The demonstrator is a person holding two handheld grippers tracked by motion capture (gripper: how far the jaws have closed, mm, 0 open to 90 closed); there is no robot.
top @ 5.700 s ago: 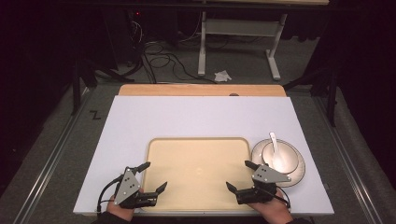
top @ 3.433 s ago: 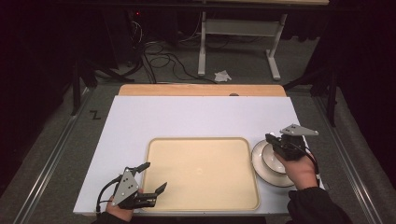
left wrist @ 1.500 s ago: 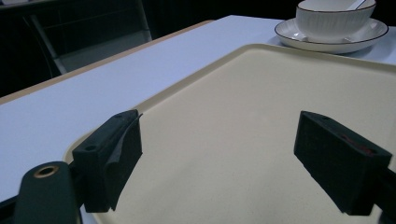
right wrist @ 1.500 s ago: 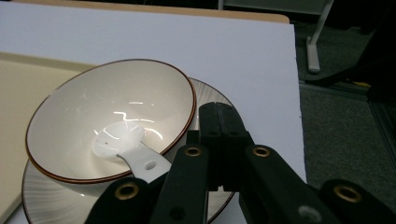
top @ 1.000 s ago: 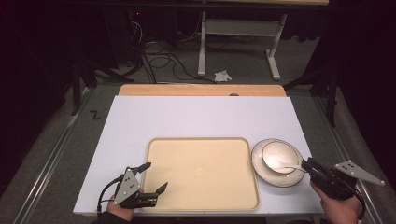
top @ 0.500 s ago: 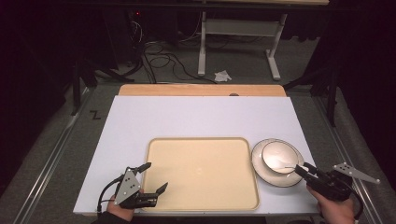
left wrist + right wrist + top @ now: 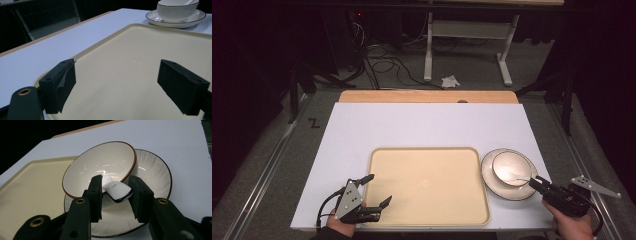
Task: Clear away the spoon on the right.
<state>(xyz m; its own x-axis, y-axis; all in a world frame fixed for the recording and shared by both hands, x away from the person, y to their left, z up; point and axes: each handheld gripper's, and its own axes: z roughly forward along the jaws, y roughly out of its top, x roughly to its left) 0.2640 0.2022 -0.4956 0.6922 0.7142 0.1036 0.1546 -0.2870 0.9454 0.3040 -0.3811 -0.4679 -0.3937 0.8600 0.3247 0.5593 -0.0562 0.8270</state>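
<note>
Spoon handle [image 7: 118,190], long axis pointing from the bowl [image 7: 100,167] toward you, lies between your right gripper's [image 7: 115,196] parted, not-yet-clamped jaws; left gripper [image 7: 125,87] gapes idle.

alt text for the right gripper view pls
The right gripper has its two black jaws on either side of a white spoon handle that leans out of a white bowl. The bowl sits on a saucer, beside a beige tray.

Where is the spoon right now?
The white ceramic spoon leans in the brown-rimmed white bowl on its saucer, right of the beige tray; its handle sits between the right gripper's fingers.
</note>
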